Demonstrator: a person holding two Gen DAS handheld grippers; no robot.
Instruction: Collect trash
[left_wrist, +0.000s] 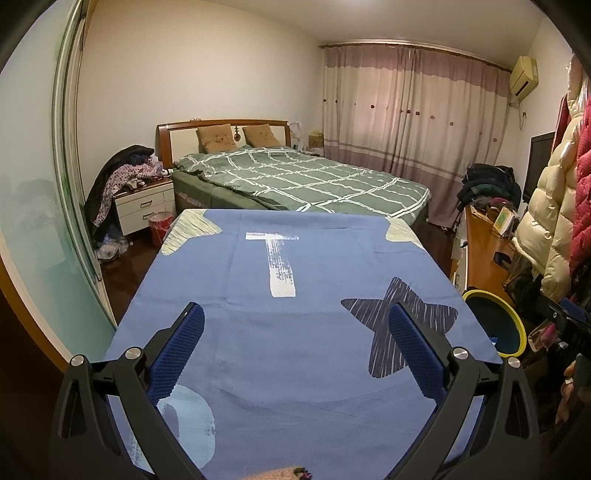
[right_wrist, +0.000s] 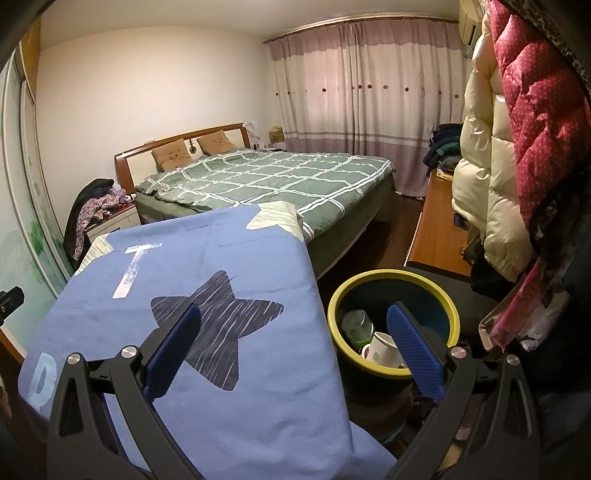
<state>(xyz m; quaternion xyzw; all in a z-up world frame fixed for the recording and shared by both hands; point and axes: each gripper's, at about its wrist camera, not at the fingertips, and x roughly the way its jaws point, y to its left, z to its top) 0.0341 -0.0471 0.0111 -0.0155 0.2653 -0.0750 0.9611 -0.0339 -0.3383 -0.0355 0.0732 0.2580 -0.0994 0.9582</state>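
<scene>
Left claw (left_wrist: 295, 317): wide open, empty, over blue cloth (left_wrist: 295, 332) on worktop.
Right claw (right_wrist: 293, 319): wide open, empty, straddling worktop edge and bin.
Bin (right_wrist: 452, 314): yellow-rimmed, just beside worktop.
Trash: paper cup (right_wrist: 380, 349) and clear cup (right_wrist: 354, 323) inside bin.

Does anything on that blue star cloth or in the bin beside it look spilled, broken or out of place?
Nothing stands out. The blue cloth lies flat and bare, and the yellow-rimmed bin stands upright with a paper cup and a clear cup inside.

Right finger (right_wrist: 413, 350) hides part of the bin's (right_wrist: 393, 275) contents
</scene>
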